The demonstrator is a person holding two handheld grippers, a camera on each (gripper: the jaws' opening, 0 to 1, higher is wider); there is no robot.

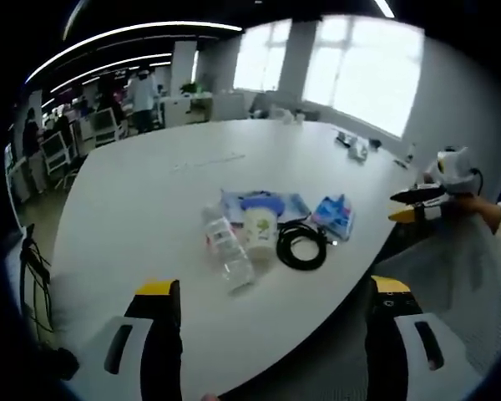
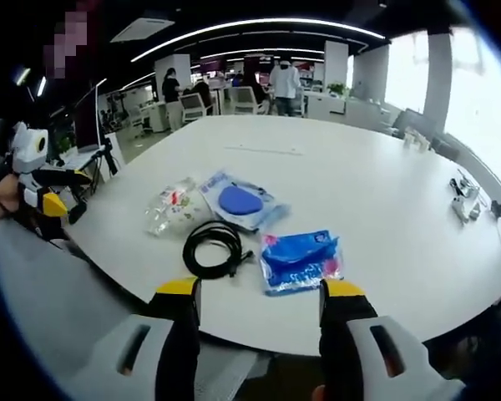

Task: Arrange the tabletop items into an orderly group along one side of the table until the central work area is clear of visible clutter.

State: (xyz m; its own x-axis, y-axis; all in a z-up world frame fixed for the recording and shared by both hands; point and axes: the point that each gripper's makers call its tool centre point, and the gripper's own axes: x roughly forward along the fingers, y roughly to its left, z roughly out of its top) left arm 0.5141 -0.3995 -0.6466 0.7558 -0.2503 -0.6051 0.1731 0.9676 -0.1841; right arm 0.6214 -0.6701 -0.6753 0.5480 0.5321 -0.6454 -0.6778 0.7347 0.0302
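A cluster of items lies near the curved edge of the white table (image 1: 150, 192). It holds a clear plastic bottle (image 1: 227, 249) on its side, a white cup (image 1: 260, 227), a coiled black cable (image 1: 301, 246), a blue packet (image 1: 334, 215) and a clear bag with a blue disc (image 1: 267, 202). My left gripper (image 1: 275, 294) hovers open before the table edge, short of the bottle. The right gripper (image 1: 415, 205) hangs off the table's right side. In the right gripper view my right gripper (image 2: 261, 292) stands open just short of the cable (image 2: 213, 248) and blue packet (image 2: 301, 261). The bag (image 2: 238, 200) and bottle (image 2: 171, 206) lie beyond.
Small gadgets rest at the table's far edge (image 1: 356, 149), (image 2: 465, 205). Office chairs, desks and standing people (image 2: 284, 83) fill the room behind. Bright windows (image 1: 359, 58) line one wall. The left gripper (image 2: 40, 194) shows at the left of the table (image 2: 384, 167).
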